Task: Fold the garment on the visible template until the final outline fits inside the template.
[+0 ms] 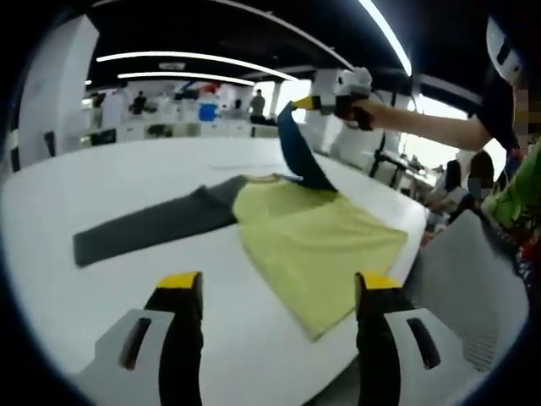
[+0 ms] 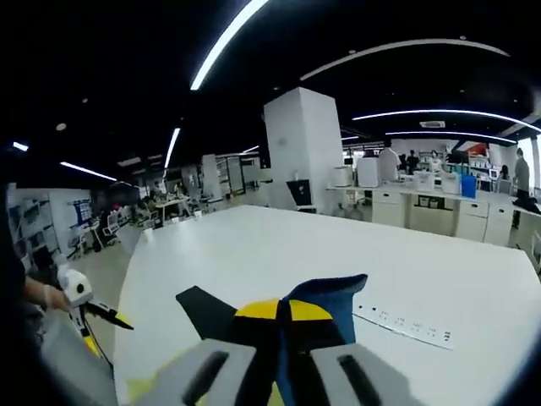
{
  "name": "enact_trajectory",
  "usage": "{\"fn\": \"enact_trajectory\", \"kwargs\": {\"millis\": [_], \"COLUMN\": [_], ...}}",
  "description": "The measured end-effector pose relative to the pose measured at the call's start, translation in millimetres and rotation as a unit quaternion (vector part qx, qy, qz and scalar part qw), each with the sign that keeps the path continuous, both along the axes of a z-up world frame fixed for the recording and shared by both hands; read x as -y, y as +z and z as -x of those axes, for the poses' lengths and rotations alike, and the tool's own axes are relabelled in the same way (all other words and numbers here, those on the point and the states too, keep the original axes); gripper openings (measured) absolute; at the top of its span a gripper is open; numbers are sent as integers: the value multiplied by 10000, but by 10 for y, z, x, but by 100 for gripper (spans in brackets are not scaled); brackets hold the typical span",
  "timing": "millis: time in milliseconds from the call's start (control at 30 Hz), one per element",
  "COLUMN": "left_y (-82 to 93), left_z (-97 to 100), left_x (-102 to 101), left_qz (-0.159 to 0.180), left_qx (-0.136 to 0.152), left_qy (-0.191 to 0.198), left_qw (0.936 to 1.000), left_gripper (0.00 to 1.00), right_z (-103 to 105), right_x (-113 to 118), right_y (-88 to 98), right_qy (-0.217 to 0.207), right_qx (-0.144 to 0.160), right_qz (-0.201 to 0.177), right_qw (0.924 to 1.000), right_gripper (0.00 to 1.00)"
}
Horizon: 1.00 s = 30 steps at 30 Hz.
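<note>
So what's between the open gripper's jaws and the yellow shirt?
Just bare white table, seen in the left gripper view. The left gripper hovers open, short of the yellow shirt.

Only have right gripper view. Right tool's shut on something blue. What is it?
Observer: A blue sleeve, held up off the table by the right tool.
Operator: The rest of it?
Observer: The yellow body lies flat on the table, with a grey sleeve stretched out to one side.
Operator: Left tool?
Observer: The left tool is open, holds nothing and hovers by the body's near edge.
</note>
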<state>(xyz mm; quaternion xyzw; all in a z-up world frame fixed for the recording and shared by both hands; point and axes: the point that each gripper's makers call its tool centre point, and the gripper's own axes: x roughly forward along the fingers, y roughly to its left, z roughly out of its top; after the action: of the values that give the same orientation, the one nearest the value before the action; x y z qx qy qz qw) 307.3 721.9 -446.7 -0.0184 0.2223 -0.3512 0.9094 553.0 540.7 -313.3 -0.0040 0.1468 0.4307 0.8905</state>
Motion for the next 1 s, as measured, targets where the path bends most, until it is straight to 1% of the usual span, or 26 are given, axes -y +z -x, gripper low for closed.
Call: {"fn": "enact_trajectory", "kwargs": {"millis": [133,200,267,333,400,500,533,567,633,800,867,967,1000], "left_y": [9,12,11,12,1,-15,-22,-27,-39,-72,-77,-92,-100], "left_z": [-12,-15,-12,-8,-3,6,9,11,13,12,9,9,11], "left_x": [-6,-12,-17,-21,-29,-33,-35,-36,-40,-42,-44,-43,-43], "left_qz": [14,18,11,34,38,47,46,52,70,109,130,163,169], "left_qx": [-2,2,3,1,-13,-34,-48,-50,-73,-118,-130,-148,-158], "left_qy": [-30,-24,-29,-14,6,19,23,27,47,79,105,129,133], "left_qw": [10000,10000,10000,10000,10000,10000,10000,10000,9999,9998,9998,9997,9996], "left_gripper": [69,69,69,69,69,68,68,68,68,68,67,67,67], "right_z": [56,46,103,136,156,193,198,203,218,256,302,319,308], "right_x": [-240,-329,-434,-515,-606,-763,-781,-829,-915,-1104,-1164,-1239,-1243], "right_y": [-143,-211,-264,-304,-382,-569,-595,-705,-871,-1268,-1396,-1557,-1645], "right_qy": [246,349,459,550,660,833,848,927,993,1052,1039,1033,963], "right_qx": [-134,-158,-241,-255,-327,-465,-486,-601,-642,-903,-1049,-1124,-1223], "right_qz": [50,101,92,113,115,203,213,268,394,564,568,646,701], "right_qw": [9996,9992,9986,9981,9972,9952,9950,9935,9922,9887,9874,9862,9853], "right_gripper": [0,0,0,0,0,0,0,0,0,0,0,0,0]}}
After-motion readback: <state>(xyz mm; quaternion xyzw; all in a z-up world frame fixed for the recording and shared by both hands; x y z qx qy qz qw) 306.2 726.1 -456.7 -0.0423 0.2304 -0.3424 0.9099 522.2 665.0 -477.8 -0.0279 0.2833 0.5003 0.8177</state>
